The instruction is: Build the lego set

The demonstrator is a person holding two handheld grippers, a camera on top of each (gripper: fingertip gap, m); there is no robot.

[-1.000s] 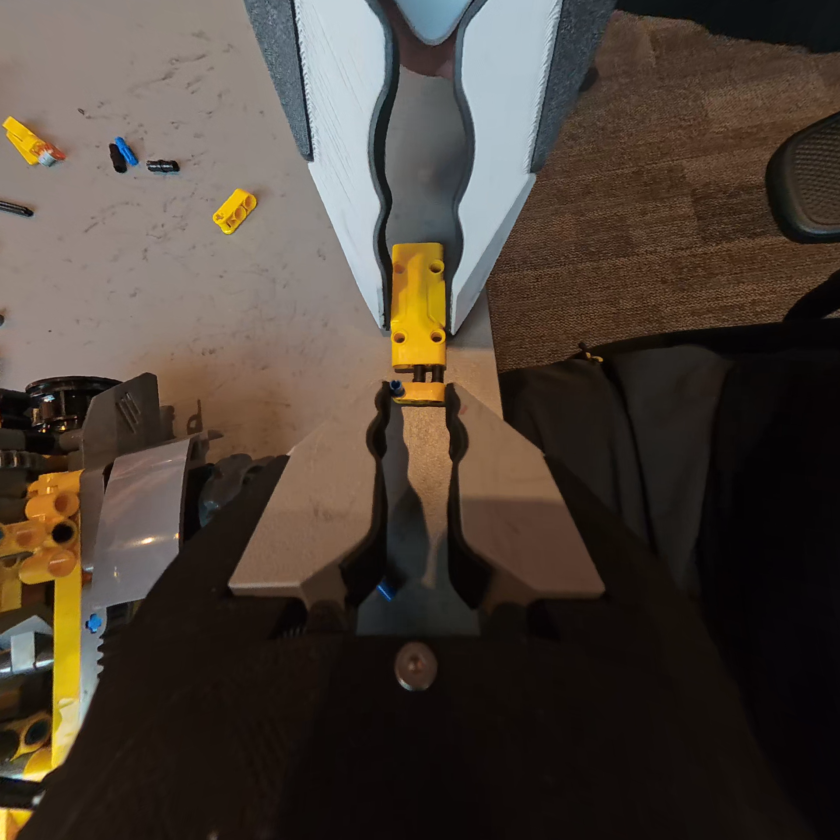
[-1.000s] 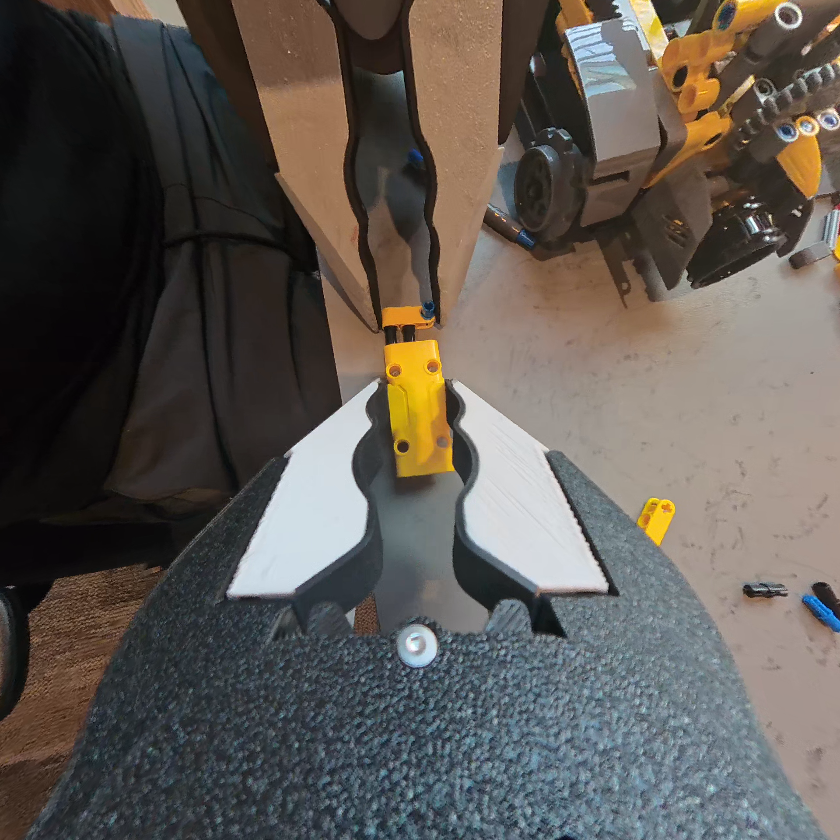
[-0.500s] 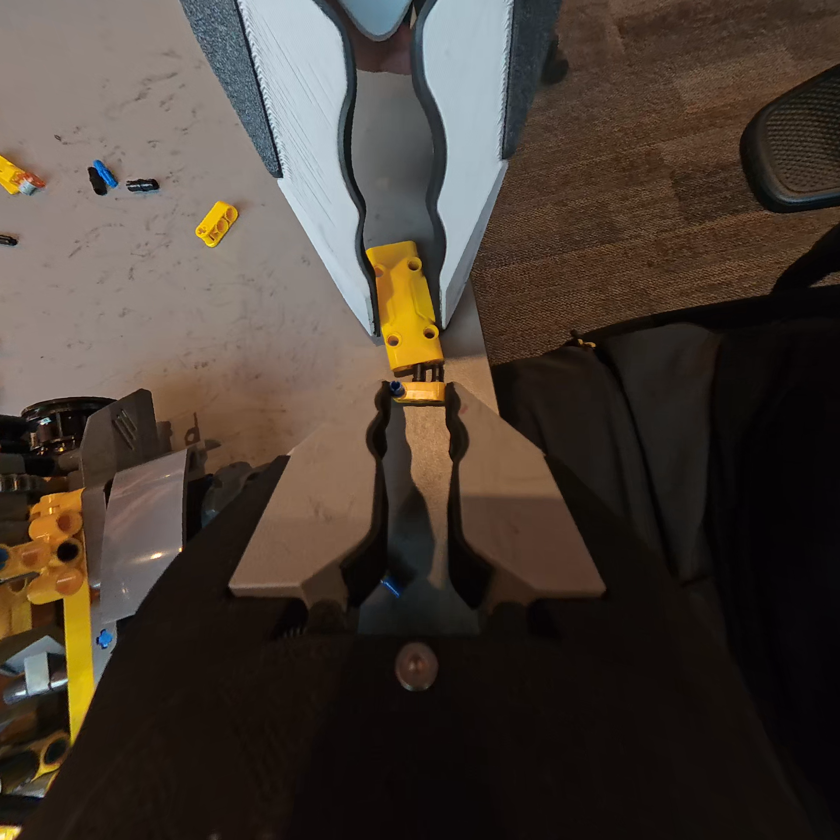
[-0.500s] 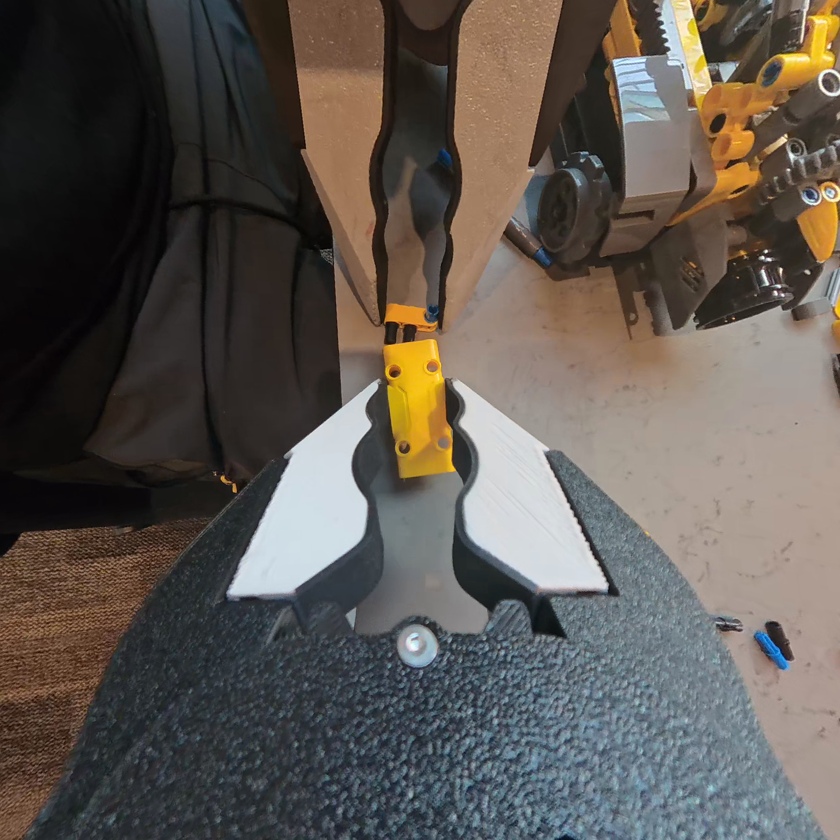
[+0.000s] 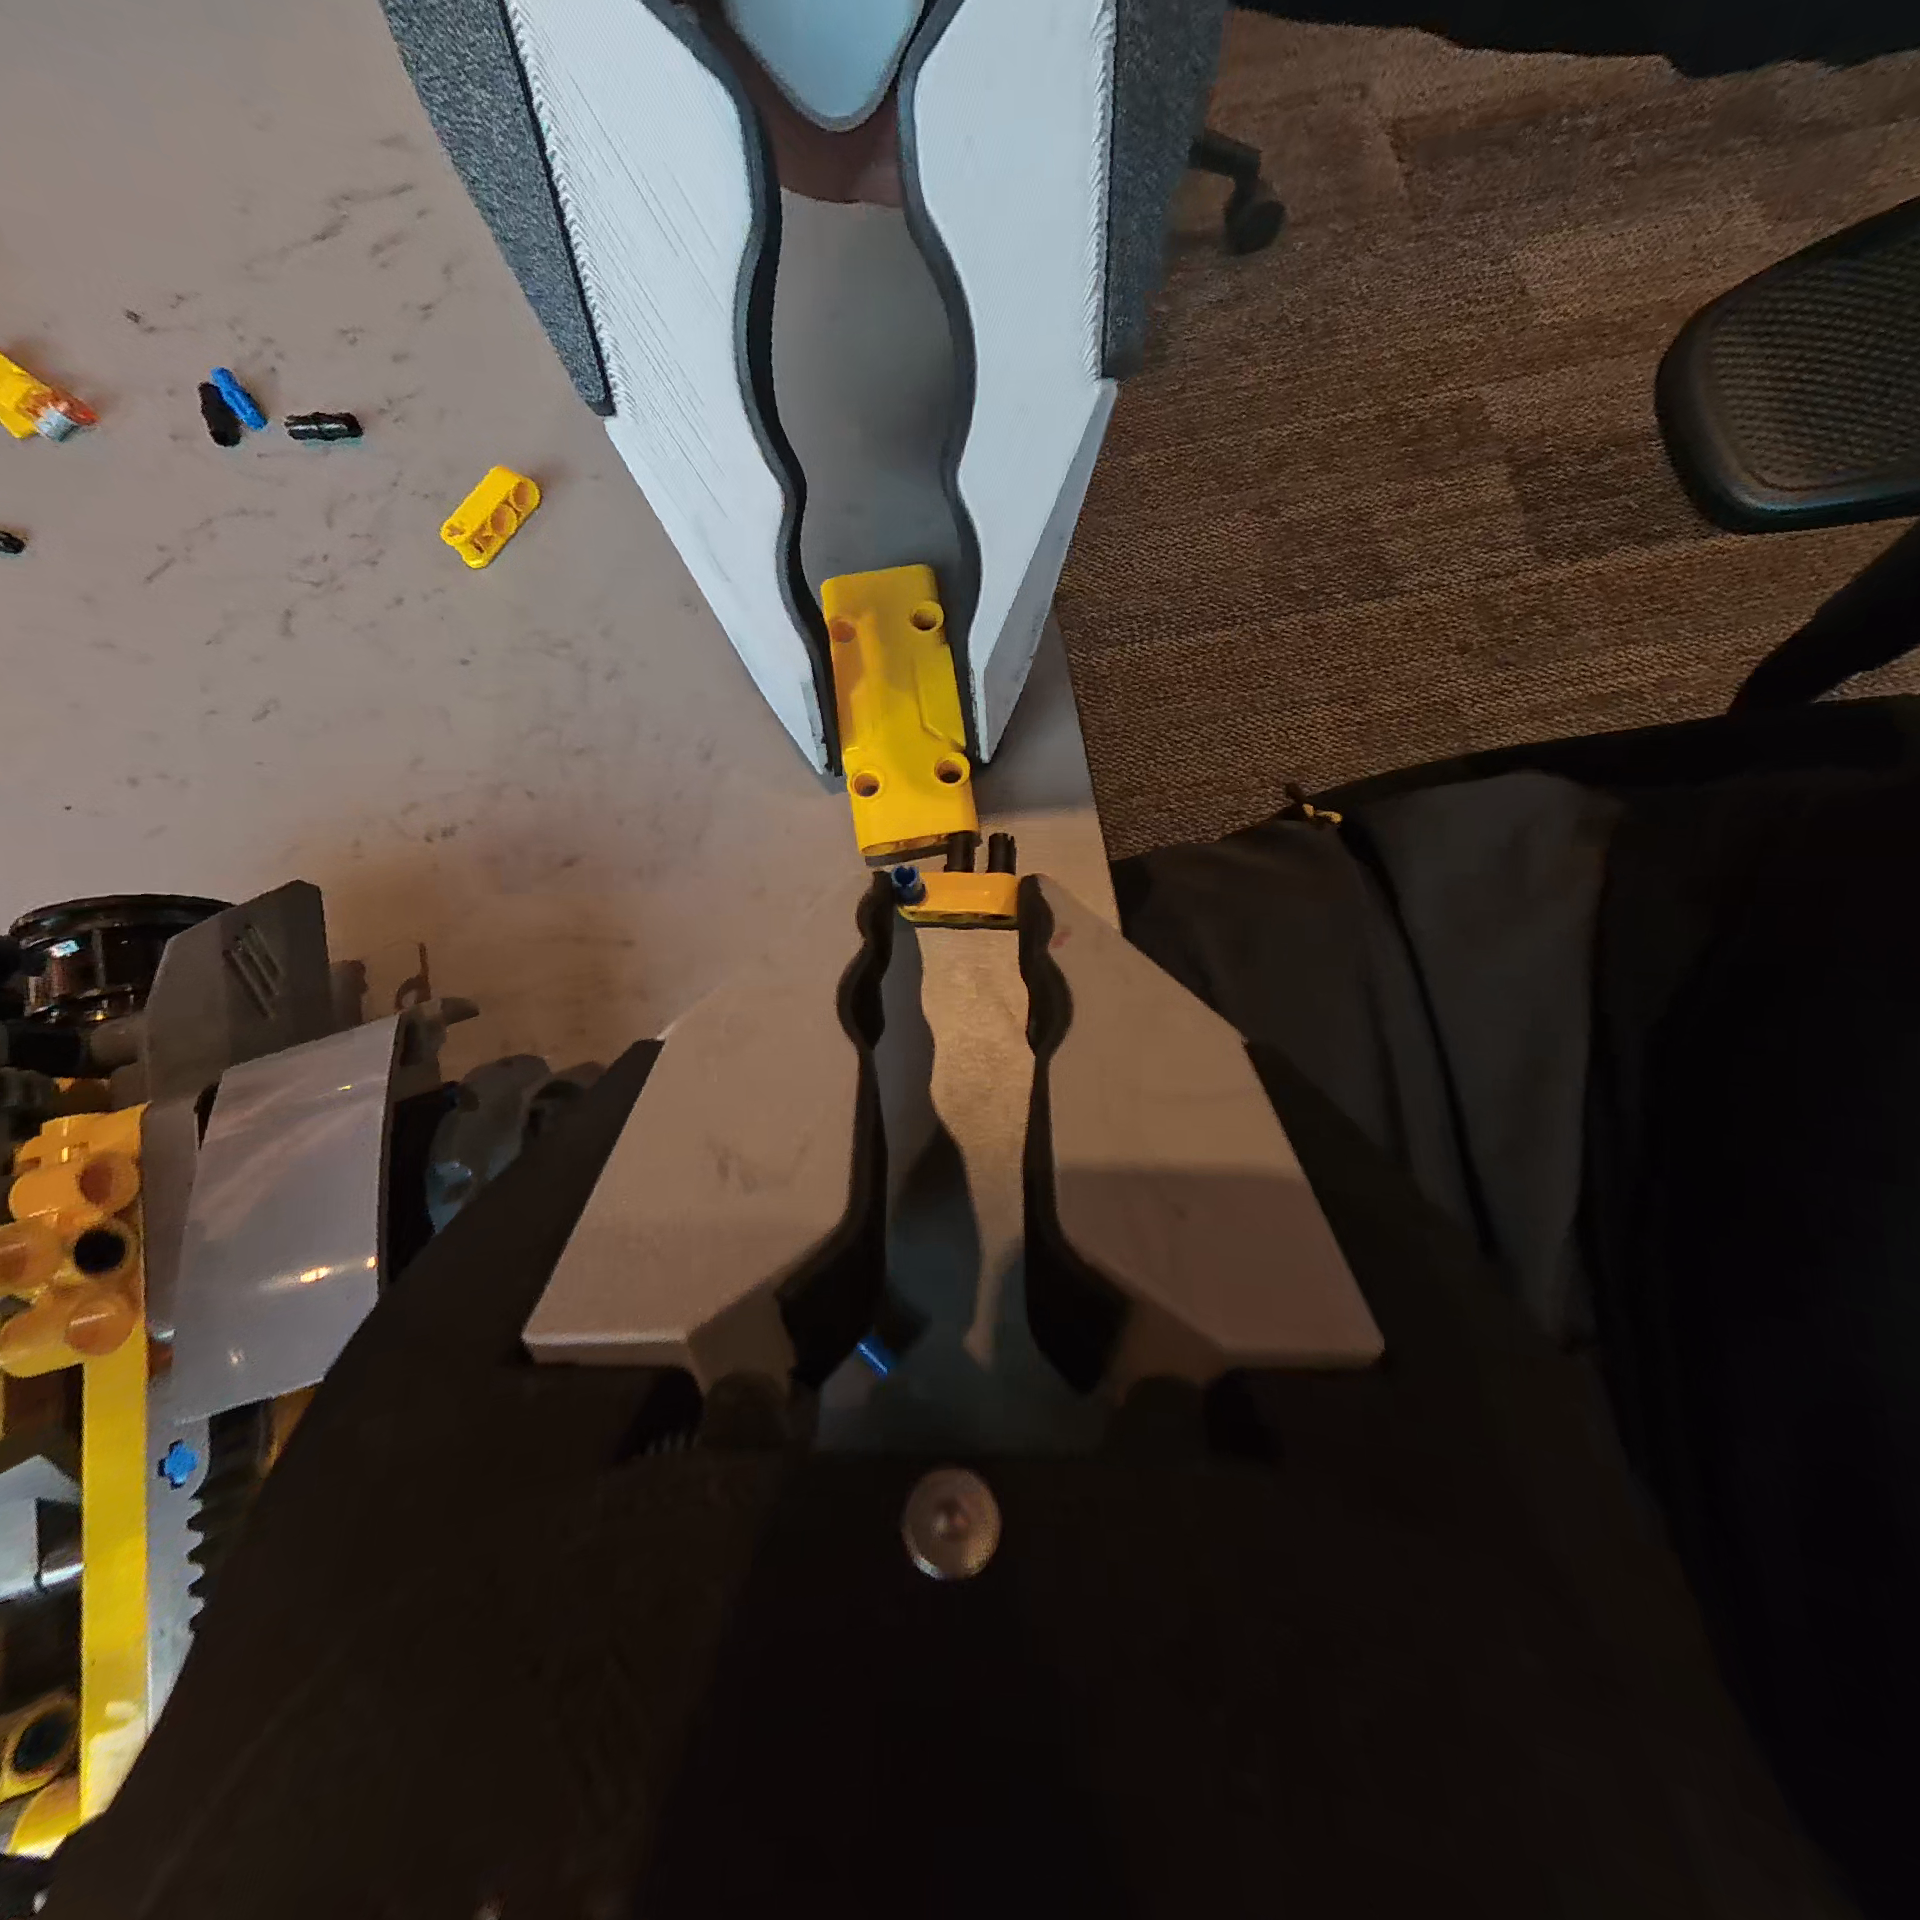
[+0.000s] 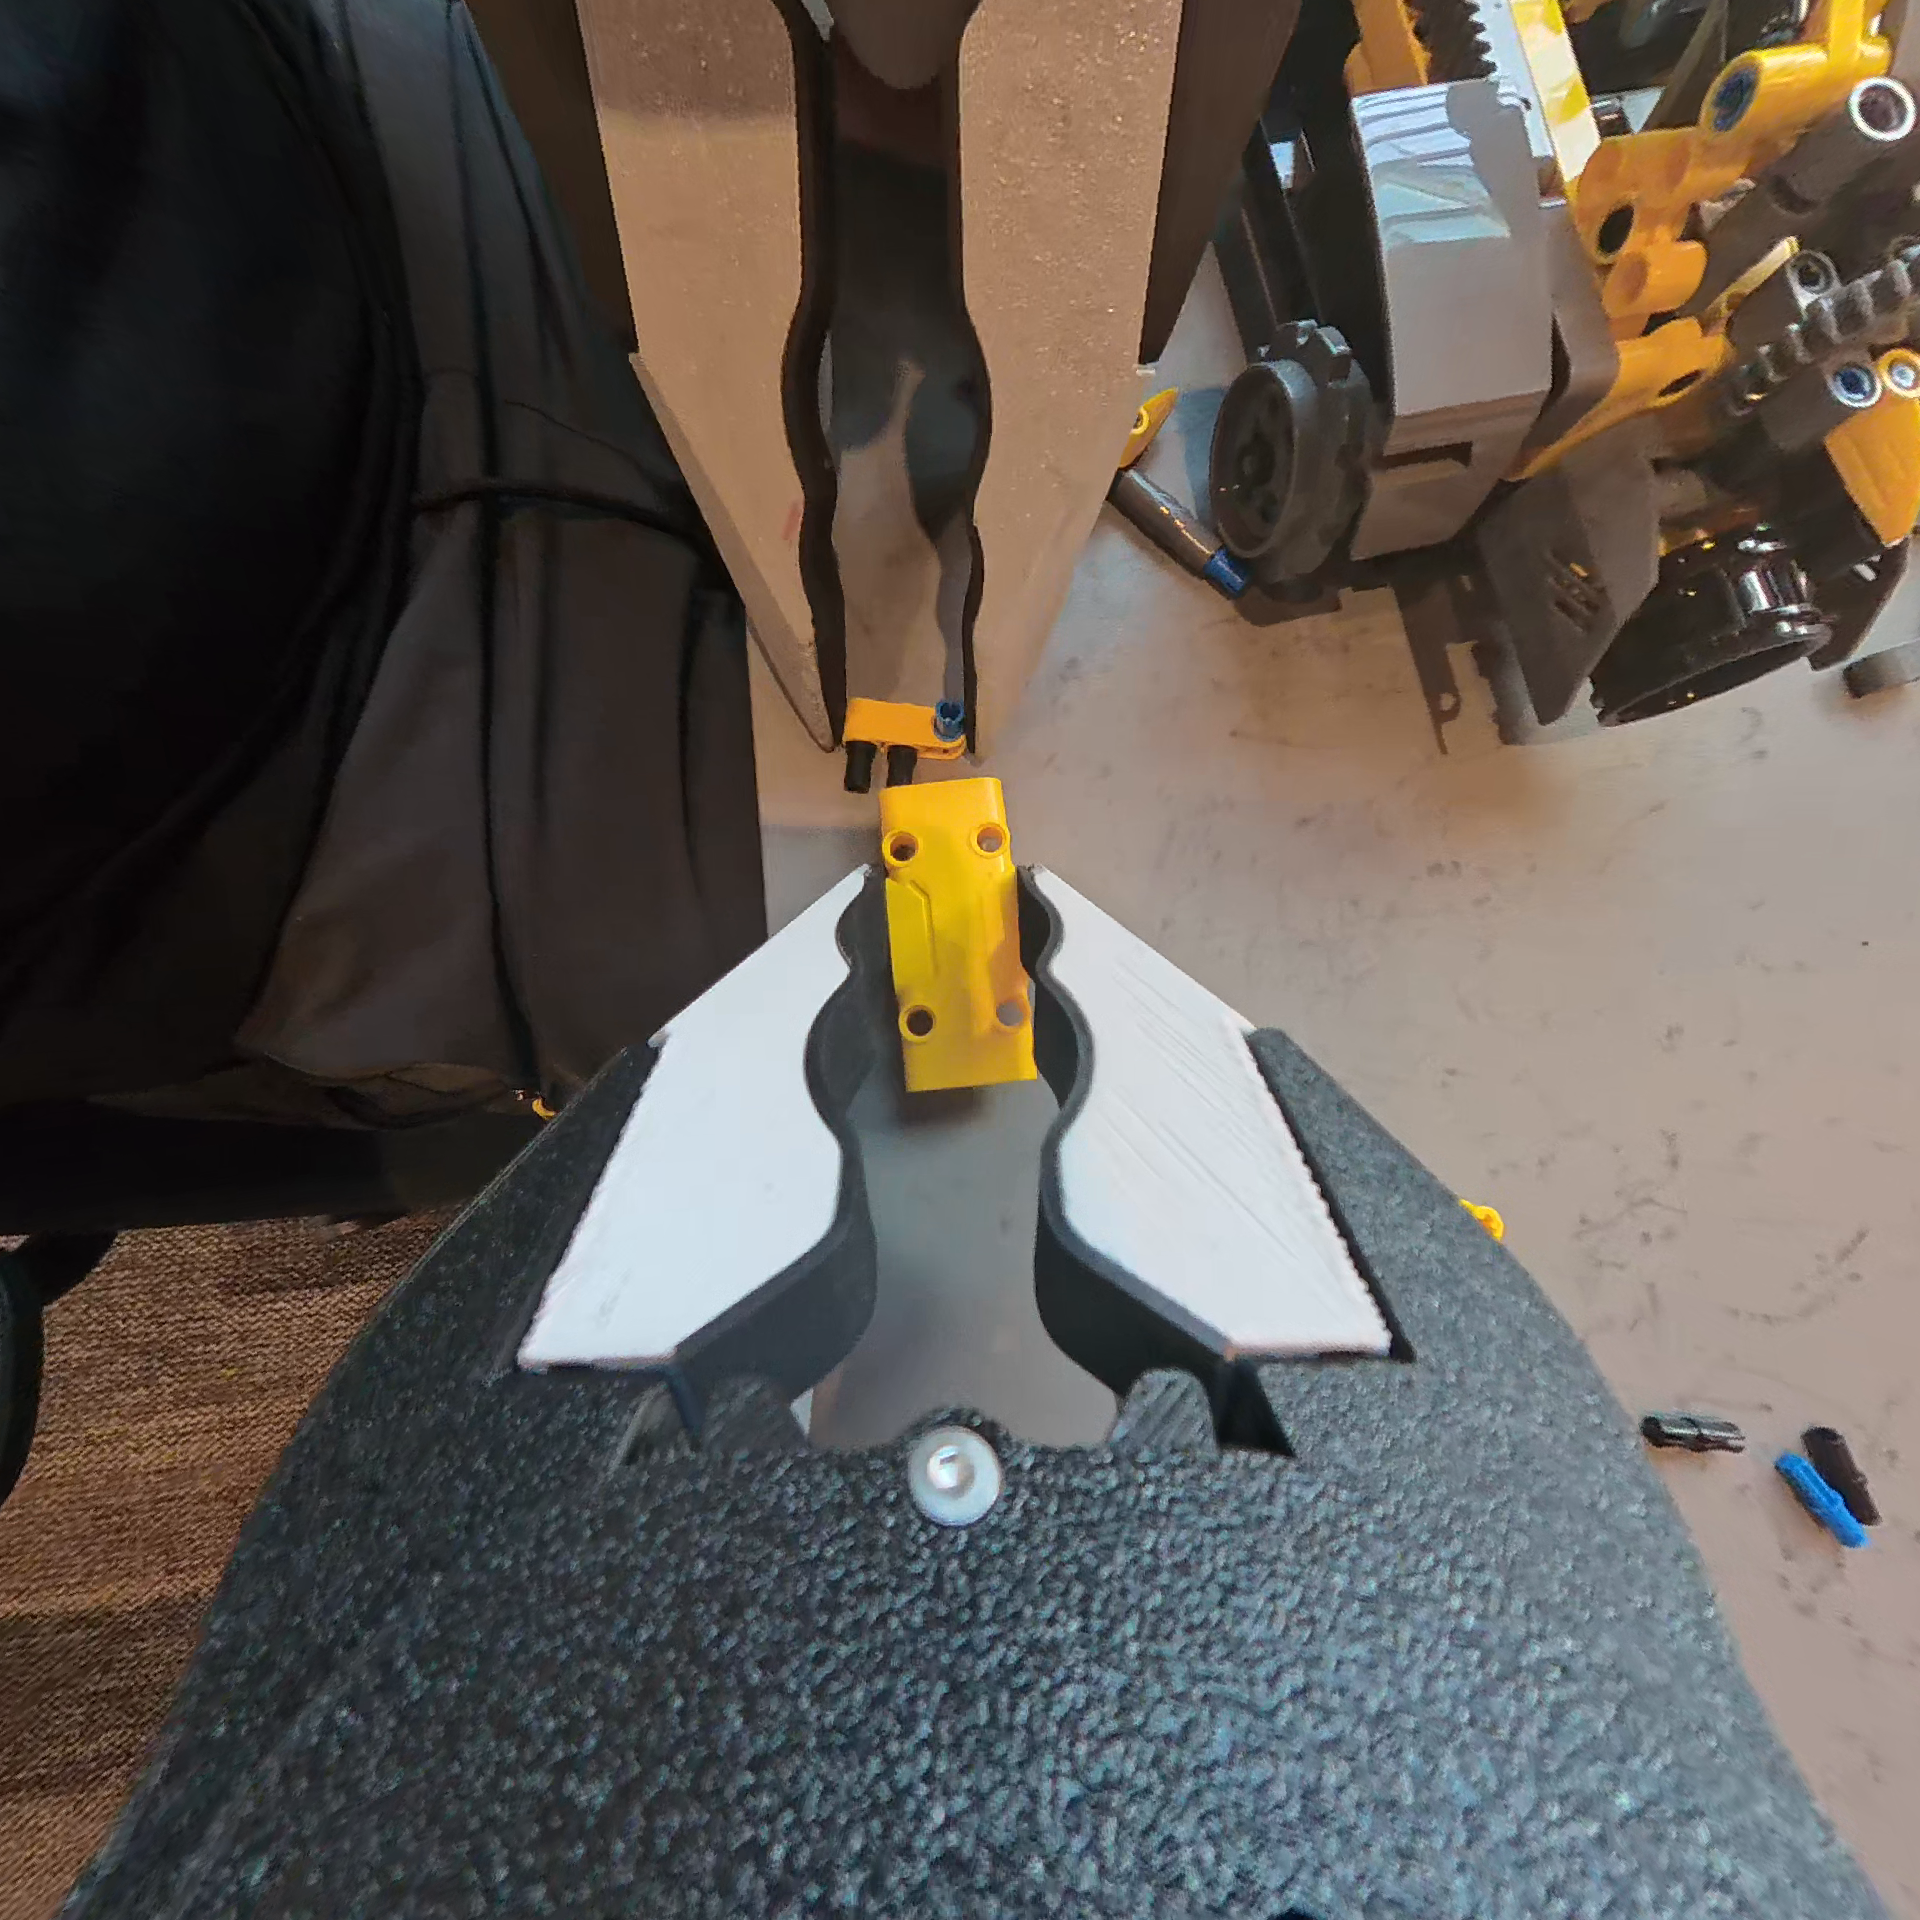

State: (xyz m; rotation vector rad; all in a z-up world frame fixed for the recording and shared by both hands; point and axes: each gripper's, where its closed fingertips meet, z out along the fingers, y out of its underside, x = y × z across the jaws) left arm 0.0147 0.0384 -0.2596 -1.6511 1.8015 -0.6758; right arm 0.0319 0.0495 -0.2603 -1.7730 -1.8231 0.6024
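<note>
The left gripper (image 5: 958,902) pinches a small yellow plastic connector with two black pins (image 5: 966,891) just ahead of its tips, facing the yellow rectangular plastic panel with four holes (image 6: 956,935) clamped in the right gripper (image 6: 948,883); the pins seem slightly offset from the panel.

The pale scuffed table (image 6: 1455,987) lies bare between the two tools' tips and the loose yellow, black and blue plastic pins (image 5: 322,426). A bulky yellow-and-grey brick-built vehicle model (image 6: 1558,364) blocks one side; a dark fabric bag (image 6: 468,727) borders the table edge.
</note>
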